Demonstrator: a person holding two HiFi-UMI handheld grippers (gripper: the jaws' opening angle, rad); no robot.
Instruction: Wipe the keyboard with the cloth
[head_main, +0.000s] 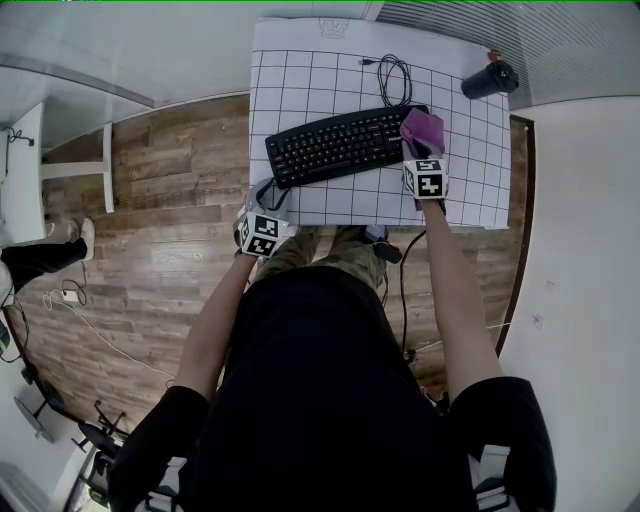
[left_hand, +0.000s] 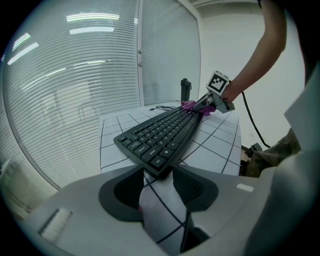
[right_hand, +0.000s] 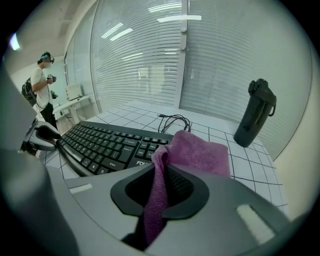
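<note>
Right gripper view: right gripper (right_hand: 167, 172) fingers pinch cloth (right_hand: 200, 155) lying just beyond them on keyboard (right_hand: 105, 142), left gripper (left_hand: 160, 175) fingers clamping its corner; wipe step in hand, next likely a sweep across keys.

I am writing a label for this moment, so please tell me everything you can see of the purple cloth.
The cloth is purple-pink, with a soft, looped surface like a towel. It is bunched, not spread flat. One fold is pinched between the jaws of the right tool and hangs down through them. The rest lies in a loose heap ahead of the jaws. In the head view it rests over the right end of the black keyboard, which lies on the gridded table.
</note>
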